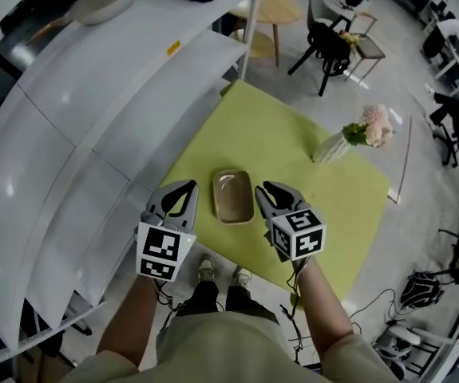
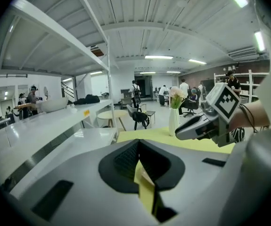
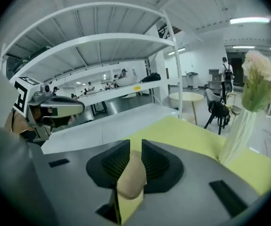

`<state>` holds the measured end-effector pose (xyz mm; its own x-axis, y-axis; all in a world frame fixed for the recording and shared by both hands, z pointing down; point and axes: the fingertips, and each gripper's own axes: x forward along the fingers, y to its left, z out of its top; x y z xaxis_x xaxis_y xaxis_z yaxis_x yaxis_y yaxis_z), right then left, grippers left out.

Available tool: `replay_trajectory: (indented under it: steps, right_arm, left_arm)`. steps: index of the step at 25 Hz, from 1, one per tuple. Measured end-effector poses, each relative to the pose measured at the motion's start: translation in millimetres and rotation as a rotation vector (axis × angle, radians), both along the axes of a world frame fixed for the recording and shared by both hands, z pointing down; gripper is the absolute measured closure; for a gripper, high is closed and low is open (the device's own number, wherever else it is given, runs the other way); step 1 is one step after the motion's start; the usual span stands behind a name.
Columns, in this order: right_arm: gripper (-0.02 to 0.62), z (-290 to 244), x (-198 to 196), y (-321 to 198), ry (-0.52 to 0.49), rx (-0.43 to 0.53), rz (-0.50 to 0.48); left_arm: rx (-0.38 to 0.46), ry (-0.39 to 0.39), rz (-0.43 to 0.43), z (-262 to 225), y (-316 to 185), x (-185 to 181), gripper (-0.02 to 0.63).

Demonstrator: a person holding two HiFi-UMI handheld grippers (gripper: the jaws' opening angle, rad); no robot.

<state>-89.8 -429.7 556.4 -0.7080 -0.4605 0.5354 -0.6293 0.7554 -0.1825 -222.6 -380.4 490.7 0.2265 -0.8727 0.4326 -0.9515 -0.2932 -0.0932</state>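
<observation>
White shelving rack point(image 1: 93, 126), round wooden table point(image 1: 273, 10) beyond its far end, black chair point(image 1: 329, 46) further right, glossy grey floor point(image 1: 405, 94), ceiling strip lights point(image 2: 159, 57) overhead.

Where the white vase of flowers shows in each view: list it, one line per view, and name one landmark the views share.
Head view: the vase shows right of centre, above the right gripper's side of the picture.
Left gripper view: the vase stands just right of centre, upright, in the middle distance.
Right gripper view: the vase stands at the right edge, close up.
Shared landmark: the yellow-green table top under it.
</observation>
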Motion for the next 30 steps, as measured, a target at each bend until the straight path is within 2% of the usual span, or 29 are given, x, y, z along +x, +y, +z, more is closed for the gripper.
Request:
replay_trajectory:
  steps: [8, 13, 17, 23, 25, 30]
  right_arm:
    - [0.511, 96, 5, 2, 0.079, -0.17, 0.008]
    - [0.511, 142, 16, 8, 0.101, -0.282, 0.06]
    - [0.511, 158, 20, 12, 0.082, -0.357, 0.098]
    - [0.545, 165, 23, 12, 0.068, -0.384, 0.152]
    - [0.571, 162, 24, 10, 0.069, -0.368, 0.167]
    - [0.574, 126, 30, 6, 0.026, -0.304, 0.195]
  left_arm:
    - [-0.165, 0.012, 0.025, 83, -1, 6, 0.6]
    - [-0.229, 0.017, 0.045, 116, 7, 15, 0.6]
    - [-0.262, 0.023, 0.046, 128, 18, 16, 0.6]
    - [-0.288, 0.035, 0.025, 137, 30, 9, 0.6]
    - [-0.284, 0.033, 0.022, 136, 32, 8, 0.6]
    - [-0.238, 0.021, 0.016, 114, 34, 5, 0.6]
